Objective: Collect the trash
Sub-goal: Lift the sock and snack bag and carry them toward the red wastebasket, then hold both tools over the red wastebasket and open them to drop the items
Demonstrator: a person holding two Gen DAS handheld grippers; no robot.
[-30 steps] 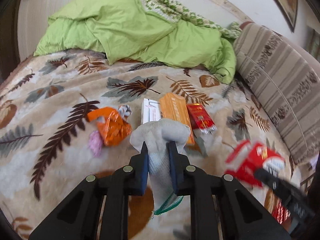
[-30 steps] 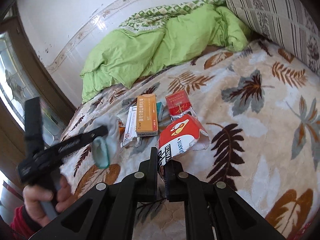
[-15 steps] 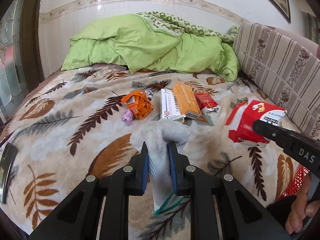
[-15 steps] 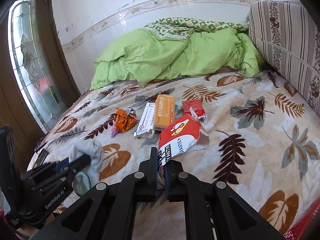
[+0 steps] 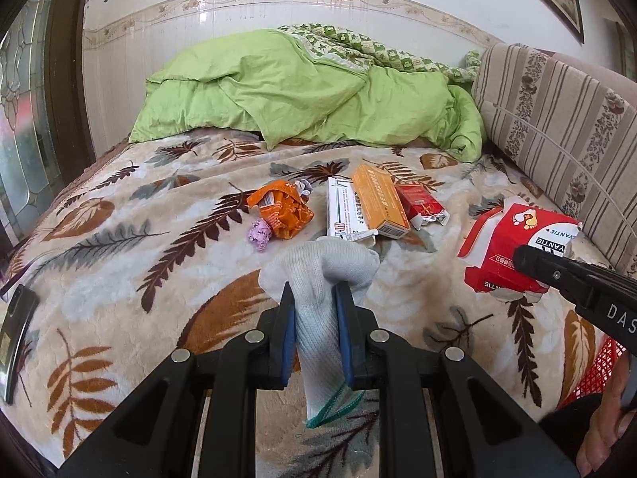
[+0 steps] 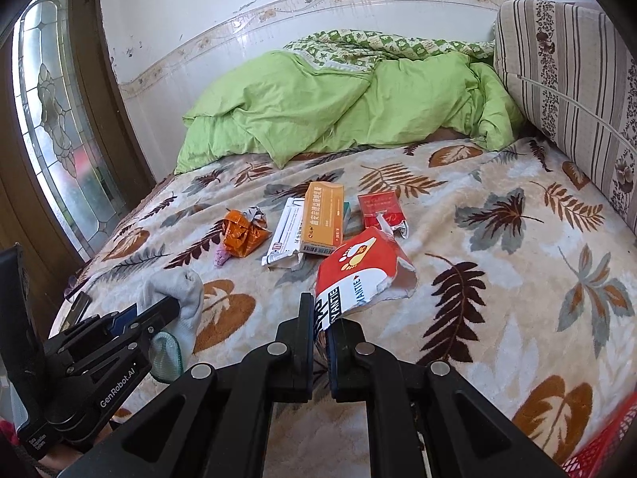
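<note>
My left gripper [image 5: 315,295] is shut on a white knitted glove [image 5: 318,279] and holds it above the bed's near part; it also shows in the right wrist view [image 6: 175,290]. My right gripper [image 6: 319,310] is shut on a torn red and white package [image 6: 358,271], also seen at the right of the left wrist view [image 5: 513,255]. On the leaf-patterned blanket lie an orange box [image 5: 378,199], a white box [image 5: 342,209], a red pack [image 5: 420,203], a crumpled orange wrapper [image 5: 282,209] and a small pink wad [image 5: 259,233].
A green duvet [image 5: 310,91] is heaped at the bed's far end. A striped cushion [image 5: 557,131] runs along the right side. A red mesh basket [image 5: 593,374] sits at the near right edge. A dark phone [image 5: 14,330] lies at the left edge.
Both grippers have pulled back and up from the bed, each keeping its hold. The trash pile now looks farther away.
</note>
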